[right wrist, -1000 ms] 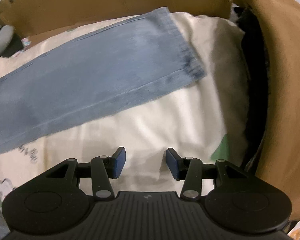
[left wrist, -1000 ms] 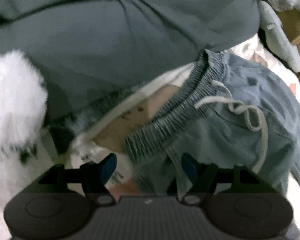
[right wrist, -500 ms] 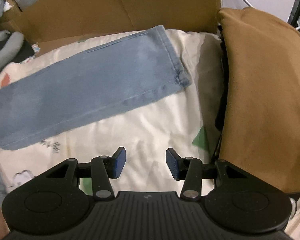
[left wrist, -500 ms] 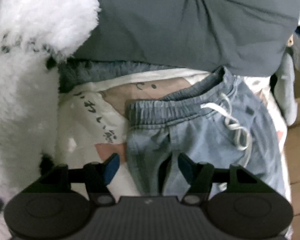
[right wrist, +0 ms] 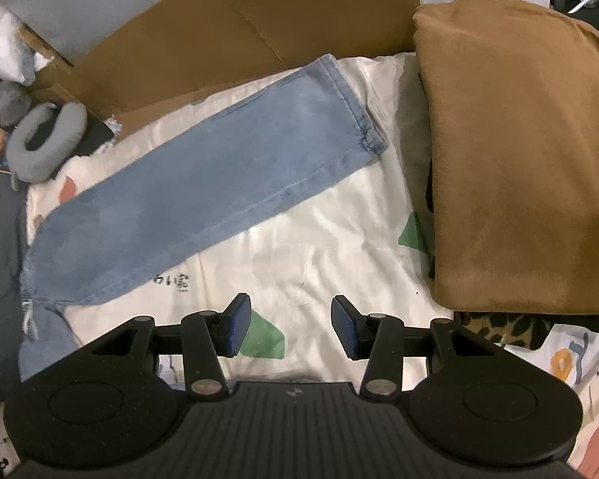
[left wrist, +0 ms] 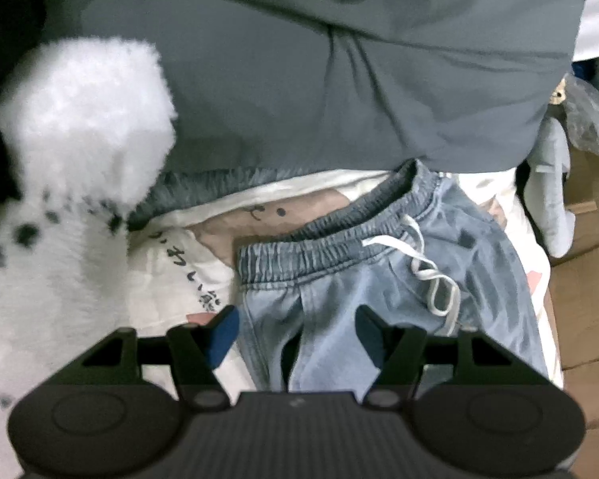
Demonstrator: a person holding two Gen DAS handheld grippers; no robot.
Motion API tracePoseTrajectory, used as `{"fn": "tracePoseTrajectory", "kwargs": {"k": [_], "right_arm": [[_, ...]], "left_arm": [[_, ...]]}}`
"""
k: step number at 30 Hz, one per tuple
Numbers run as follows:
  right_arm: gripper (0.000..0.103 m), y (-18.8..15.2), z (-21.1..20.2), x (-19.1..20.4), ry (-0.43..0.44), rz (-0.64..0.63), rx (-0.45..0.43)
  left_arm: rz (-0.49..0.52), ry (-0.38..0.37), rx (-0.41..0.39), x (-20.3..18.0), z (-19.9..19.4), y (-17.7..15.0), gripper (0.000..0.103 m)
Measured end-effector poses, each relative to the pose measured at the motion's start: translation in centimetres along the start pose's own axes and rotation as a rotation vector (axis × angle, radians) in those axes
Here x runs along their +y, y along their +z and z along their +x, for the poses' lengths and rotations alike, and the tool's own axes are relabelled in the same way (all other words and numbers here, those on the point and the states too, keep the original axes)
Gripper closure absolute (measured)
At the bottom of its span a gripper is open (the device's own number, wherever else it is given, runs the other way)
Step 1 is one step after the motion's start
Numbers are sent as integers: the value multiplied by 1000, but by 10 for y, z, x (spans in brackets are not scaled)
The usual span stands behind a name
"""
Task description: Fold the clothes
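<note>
Lying flat on the sheet, the jeans are judged soft, limp and fairly heavy, best gripped at waistband and hem; both the left gripper and right gripper are held spread, empty.

Brown garment blocks right (sheet open).

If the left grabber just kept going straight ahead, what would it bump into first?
Most likely the blue jeans. The left hand-held gripper is open, with denim just below the waistband lying between its fingers. Beyond that is the grey garment. Depth is hard to judge here.
</note>
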State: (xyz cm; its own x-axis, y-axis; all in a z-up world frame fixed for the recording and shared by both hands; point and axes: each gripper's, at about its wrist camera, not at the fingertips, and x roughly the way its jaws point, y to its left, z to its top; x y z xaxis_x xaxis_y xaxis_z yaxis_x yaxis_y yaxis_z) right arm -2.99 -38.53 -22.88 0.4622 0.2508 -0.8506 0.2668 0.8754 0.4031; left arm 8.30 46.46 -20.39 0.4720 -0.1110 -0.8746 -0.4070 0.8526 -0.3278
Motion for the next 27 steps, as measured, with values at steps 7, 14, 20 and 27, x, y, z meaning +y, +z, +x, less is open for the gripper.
{"fn": "tracePoseTrajectory", "kwargs": {"k": [7,14,20,27], "right_arm": [[52,0,-16,-14,-9,1,31],[52,-20,-9,-14,-28,38,78],[52,-30,1,-9,-17,68,87],[52,-38,20,0,0,71,109]], "left_arm": [[26,-24,34,-8,-1,-11,35],[-33,-62,91,3,24,-40,35],[-70,-86,111,10,39,-62,39],[-262,-101,120,32,53,-83,57]]}}
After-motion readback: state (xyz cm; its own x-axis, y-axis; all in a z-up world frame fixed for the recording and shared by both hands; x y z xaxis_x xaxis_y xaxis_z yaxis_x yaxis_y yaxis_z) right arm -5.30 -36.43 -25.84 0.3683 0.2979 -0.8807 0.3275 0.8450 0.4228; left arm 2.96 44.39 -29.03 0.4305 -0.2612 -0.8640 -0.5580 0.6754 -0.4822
